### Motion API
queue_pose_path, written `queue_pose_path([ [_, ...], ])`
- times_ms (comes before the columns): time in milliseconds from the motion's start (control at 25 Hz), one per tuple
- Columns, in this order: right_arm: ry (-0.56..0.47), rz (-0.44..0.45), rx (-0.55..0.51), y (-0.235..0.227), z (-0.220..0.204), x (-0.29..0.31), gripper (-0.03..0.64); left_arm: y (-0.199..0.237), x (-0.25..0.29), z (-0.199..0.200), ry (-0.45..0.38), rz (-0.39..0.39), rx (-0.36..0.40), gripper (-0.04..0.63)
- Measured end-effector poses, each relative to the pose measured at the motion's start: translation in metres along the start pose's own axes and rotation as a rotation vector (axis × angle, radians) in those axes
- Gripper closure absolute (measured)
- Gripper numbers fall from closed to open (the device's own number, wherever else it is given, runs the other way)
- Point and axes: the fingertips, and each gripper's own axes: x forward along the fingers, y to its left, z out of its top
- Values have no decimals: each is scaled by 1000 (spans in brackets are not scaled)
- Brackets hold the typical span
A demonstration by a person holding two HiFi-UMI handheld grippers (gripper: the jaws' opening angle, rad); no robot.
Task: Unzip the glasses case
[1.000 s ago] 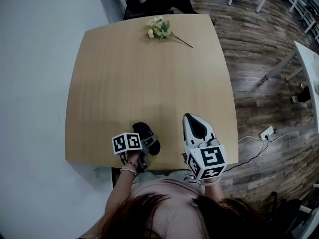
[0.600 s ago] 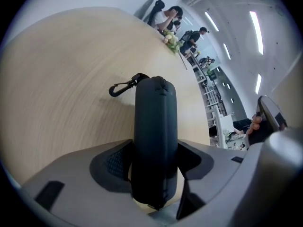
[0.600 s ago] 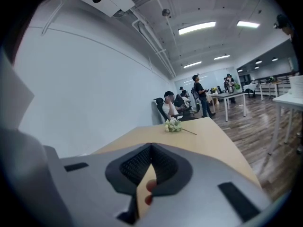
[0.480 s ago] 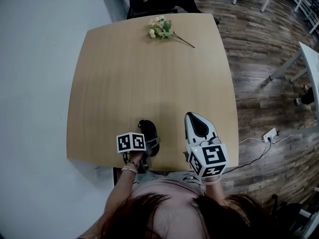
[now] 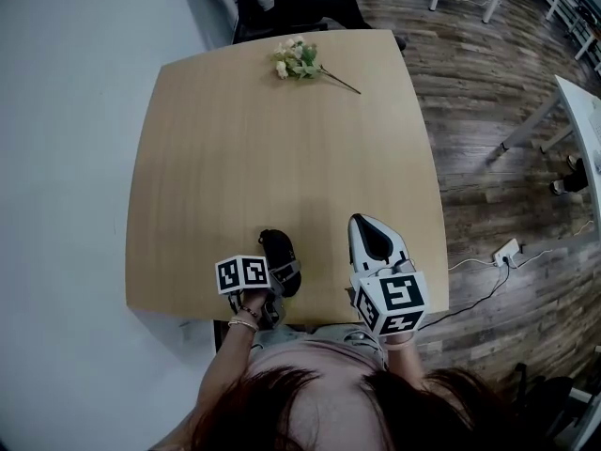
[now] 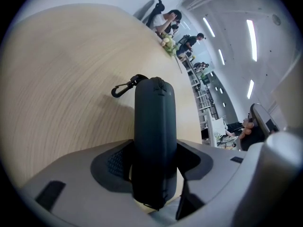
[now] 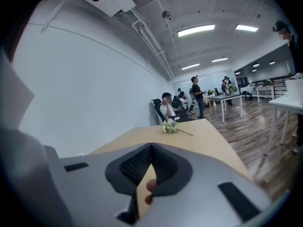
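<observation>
Black on pale wood: spotting the glasses case (image 5: 279, 255) at the near edge of the desk (image 5: 282, 139), a little left of centre. Clamped in the left tool (image 5: 285, 272), near end first, with the jaws having just been closing in and now pressing on both flanks. Looking along the left tool (image 6: 155, 148) itself: seeing the glasses case (image 6: 154, 126) run straight away from the camera, filling the gap between the pads, with a small snap hook (image 6: 124, 86) poking out at the far end toward the left. No telling where the zip pull sits.

Over to the right tool (image 5: 368, 231): parked near the case on its right, over the desk's near edge, jaws brought together and gripping nothing. Backed up from the right tool (image 7: 151, 148) view, pads meeting at the tip.

Far across the desk, well apart from all this, lying by the far edge: pale flowers (image 5: 299, 56).
</observation>
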Motion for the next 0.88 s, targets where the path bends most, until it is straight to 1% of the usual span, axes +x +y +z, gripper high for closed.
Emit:
queue_pose_path([
  [160,-11,5,13,9,0,0,607,-14,-9,12,-53,-82,2,333],
  [400,-2,9,12,31,-2,5,607,-34,-41,37,-149,-208,14,334],
  [640,-1,14,-9,63,2,12,607,-40,-78,57,-209,-282,32,334],
  [880,4,27,-46,94,6,19,607,-45,-116,80,-280,-382,12,334],
])
